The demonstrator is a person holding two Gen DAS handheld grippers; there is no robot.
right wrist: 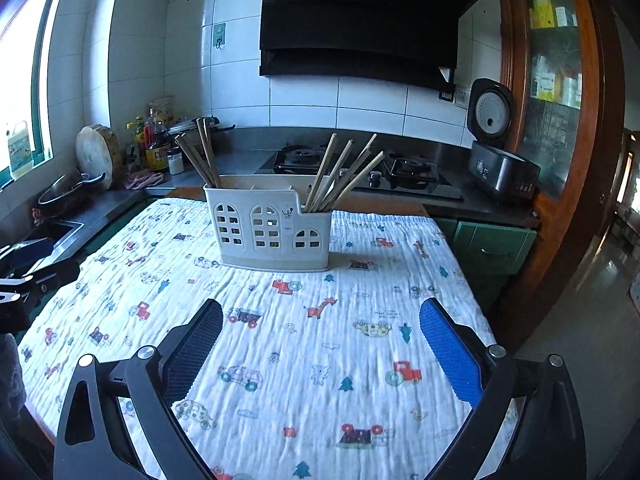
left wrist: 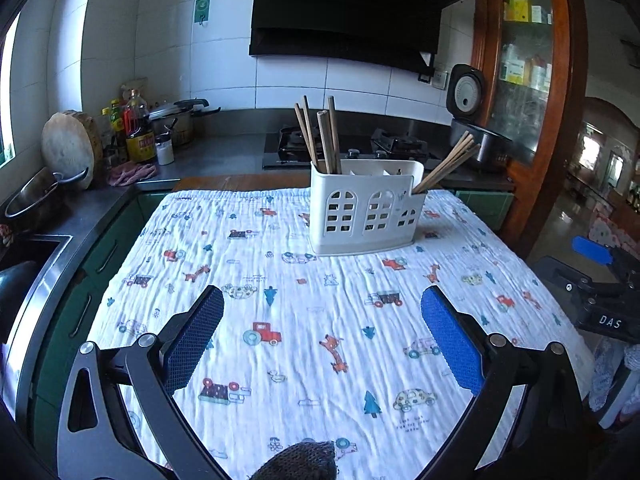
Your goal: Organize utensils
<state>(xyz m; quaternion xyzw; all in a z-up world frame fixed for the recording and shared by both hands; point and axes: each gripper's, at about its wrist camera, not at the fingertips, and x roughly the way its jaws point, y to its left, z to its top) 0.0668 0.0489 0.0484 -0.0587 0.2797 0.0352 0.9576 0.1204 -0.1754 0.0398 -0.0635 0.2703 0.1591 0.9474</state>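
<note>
1. White plastic utensil caddy with arched window cut-outs point(left wrist: 366, 210) stands upright at the far middle of your tabletop, on the white crinkled cloth printed with cars and giraffes point(left wrist: 304, 344).
2. Brown wooden chopsticks point(left wrist: 320, 136) stand in its left compartment; a second bunch point(right wrist: 344, 174) leans rightward out of the right compartment.
3. Your left tongs point(left wrist: 322, 320) hang spread wide over the near cloth, gripping nothing.
4. Your right tongs point(right wrist: 320, 334) are likewise released and empty.
</note>
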